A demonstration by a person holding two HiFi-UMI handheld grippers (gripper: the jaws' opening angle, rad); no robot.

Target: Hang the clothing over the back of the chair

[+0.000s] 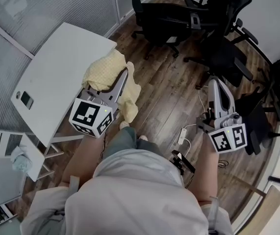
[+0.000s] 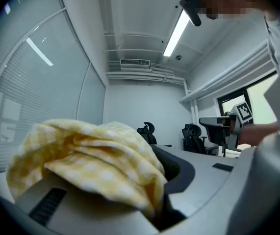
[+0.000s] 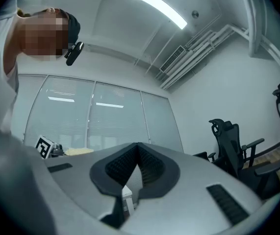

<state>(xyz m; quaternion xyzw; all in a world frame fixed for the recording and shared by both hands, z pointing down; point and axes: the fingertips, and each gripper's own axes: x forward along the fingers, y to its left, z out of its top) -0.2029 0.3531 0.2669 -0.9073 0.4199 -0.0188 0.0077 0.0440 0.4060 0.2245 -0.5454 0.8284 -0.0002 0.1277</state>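
A pale yellow checked garment [image 1: 108, 70] is bunched over the jaws of my left gripper [image 1: 125, 80], beside the corner of the white table [image 1: 51, 82]. In the left gripper view the cloth [image 2: 90, 160] is pinched between the jaws and drapes over the left one; my left gripper [image 2: 162, 190] is shut on it. My right gripper [image 1: 216, 84] points toward the black office chairs [image 1: 228, 58] with nothing in it. Its jaws meet in the right gripper view, so my right gripper [image 3: 137, 151] is shut and empty. Black chair [image 3: 228, 143] stands to the right there.
More black office chairs [image 1: 164, 18] stand at the far side on the wood floor. A white power strip with cable [image 1: 181, 136] lies by the person's feet. A small white rack [image 1: 5, 143] stands at the left, and a wooden chair back [image 1: 272, 204] at the lower right.
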